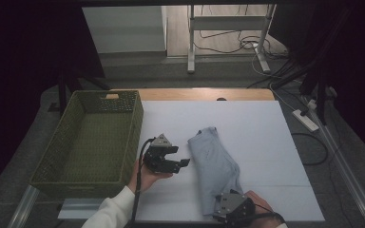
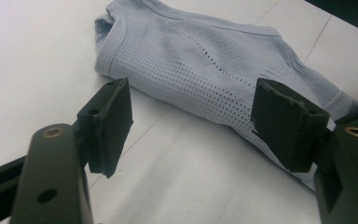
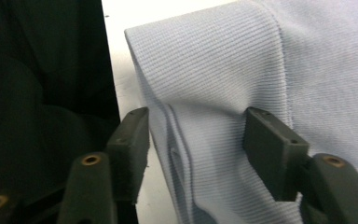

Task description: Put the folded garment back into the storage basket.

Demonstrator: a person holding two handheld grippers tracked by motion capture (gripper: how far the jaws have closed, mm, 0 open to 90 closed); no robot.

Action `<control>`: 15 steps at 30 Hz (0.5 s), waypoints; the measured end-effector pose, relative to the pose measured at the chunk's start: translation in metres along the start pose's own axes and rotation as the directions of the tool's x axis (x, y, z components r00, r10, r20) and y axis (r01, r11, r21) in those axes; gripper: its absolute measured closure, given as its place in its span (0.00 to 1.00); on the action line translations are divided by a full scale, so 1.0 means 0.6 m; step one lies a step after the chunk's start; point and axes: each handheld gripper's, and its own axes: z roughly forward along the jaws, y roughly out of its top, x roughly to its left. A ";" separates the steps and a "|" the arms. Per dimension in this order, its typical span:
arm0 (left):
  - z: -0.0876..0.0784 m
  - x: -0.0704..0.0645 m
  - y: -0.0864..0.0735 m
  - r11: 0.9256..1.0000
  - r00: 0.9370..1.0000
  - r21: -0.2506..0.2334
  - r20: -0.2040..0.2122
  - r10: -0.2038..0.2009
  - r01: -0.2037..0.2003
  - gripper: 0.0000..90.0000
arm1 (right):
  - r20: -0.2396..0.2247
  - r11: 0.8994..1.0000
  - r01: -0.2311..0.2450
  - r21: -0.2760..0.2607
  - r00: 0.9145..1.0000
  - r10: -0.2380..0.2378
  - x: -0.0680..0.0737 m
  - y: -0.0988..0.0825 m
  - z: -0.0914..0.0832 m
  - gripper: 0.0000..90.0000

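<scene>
My right gripper (image 3: 193,156) has its jaws set wide around the near ribbed hem of the folded pale-blue knit garment (image 3: 223,84); the fabric sits between the pads, which do not look pressed on it yet. My left gripper (image 2: 193,126) is also spread wide, holding nothing, with the garment's perforated mid-section just beyond and between its jaws and not touching them.

Handling, as I judge it: light, soft, floppy knit, several layers at the fold, not fragile, not slippery. It will sag and unfold if lifted from one point. Best hold is the thick ribbed hem edge between my right jaws, where the layers stack, and the long side edge facing my left jaws.

Next out, the surface: a flat white sheet (image 1: 266,142) on the table, smooth, with faint seam lines; cloth should slide on it easily. Past my left gripper's outer side stands a green woven basket (image 1: 83,116) at the sheet's edge. A strip of wooden tabletop (image 1: 204,94) shows beyond the sheet. Farther off is a dim room with metal table legs (image 1: 190,42), cables (image 1: 228,47) on the floor and a power strip (image 1: 305,119).
</scene>
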 end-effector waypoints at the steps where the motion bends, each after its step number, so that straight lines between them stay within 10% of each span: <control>1: 0.000 0.000 0.000 1.000 1.000 0.000 0.000 0.000 0.000 0.33 | 0.003 1.000 0.005 0.000 1.000 -0.005 -0.001 0.000 0.000 0.49; 15: -0.001 0.001 0.000 1.000 1.000 -0.002 -0.003 -0.002 0.002 0.33 | 0.052 0.998 0.053 0.025 0.997 -0.055 -0.010 0.003 -0.004 0.83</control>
